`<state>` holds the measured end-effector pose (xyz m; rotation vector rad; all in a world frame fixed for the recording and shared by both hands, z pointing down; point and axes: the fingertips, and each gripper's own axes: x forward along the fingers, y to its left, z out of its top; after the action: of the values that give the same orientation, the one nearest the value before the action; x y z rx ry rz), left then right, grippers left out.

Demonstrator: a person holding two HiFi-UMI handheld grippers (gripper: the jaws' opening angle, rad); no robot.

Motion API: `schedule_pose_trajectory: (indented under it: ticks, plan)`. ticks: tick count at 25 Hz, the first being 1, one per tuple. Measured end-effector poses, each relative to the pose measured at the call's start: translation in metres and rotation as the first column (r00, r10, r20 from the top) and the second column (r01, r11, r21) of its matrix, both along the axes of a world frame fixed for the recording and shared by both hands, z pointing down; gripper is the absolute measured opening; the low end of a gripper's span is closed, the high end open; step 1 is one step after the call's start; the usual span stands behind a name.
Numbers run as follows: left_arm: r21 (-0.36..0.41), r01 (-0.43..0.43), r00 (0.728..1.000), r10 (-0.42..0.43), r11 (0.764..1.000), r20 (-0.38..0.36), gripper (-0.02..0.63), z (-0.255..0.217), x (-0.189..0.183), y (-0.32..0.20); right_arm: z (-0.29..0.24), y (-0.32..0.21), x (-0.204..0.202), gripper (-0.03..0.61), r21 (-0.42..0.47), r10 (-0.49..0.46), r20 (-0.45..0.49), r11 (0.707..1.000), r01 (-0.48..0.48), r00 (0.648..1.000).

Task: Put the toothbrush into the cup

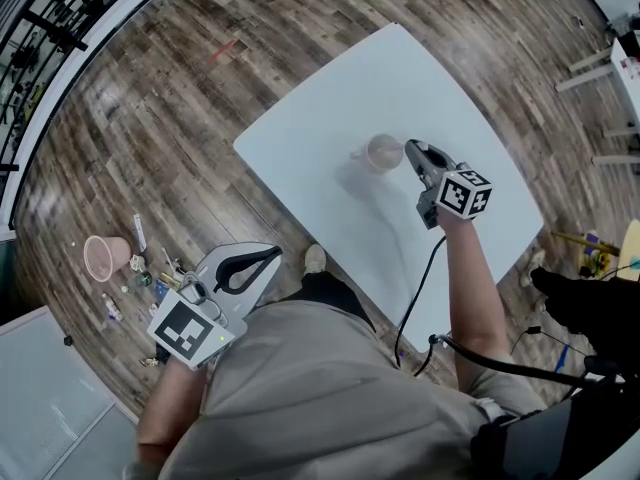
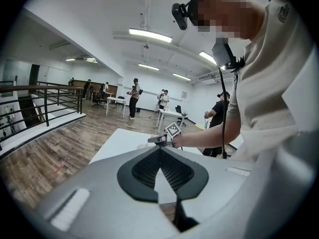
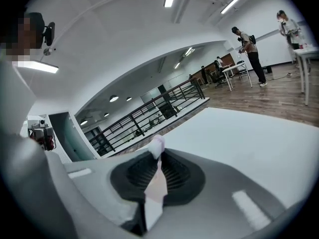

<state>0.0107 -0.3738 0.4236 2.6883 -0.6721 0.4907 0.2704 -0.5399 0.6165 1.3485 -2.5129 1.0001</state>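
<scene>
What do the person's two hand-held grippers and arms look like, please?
The left hand-held gripper and right hand-held gripper are pale grey shells with black ribbed pads. Each carries a cube with black-and-white square markers. A black cable trails from the right one. The person wears a beige short-sleeved shirt.

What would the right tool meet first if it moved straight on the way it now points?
Most likely the pale translucent cup on the white table: the right tool, shut on a pink and white toothbrush, aims at it from close by. Depth is unclear.
</scene>
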Motion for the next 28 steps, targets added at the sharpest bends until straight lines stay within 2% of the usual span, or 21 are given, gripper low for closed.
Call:
schedule_pose_trajectory:
  ticks: [8, 18, 28]
  plan:
    - [-0.001, -0.011, 1.0, 0.011, 1.0, -0.006, 0.006, 0.0, 0.005, -0.001, 0.001, -0.002, 0.002, 0.026, -0.001, 0.007, 0.026, 1.0, -0.007, 1.0]
    - [-0.001, -0.007, 1.0, 0.007, 1.0, -0.009, 0.006, -0.003, 0.003, 0.0, 0.004, -0.001, -0.001, 0.037, -0.013, 0.009, 0.004, 1.0, -0.009, 1.0]
    - [0.009, -0.009, 1.0, 0.009, 1.0, -0.013, 0.006, -0.004, -0.001, 0.009, 0.012, 0.005, 0.001, 0.08, -0.027, 0.035, -0.02, 0.999, -0.036, 0.999]
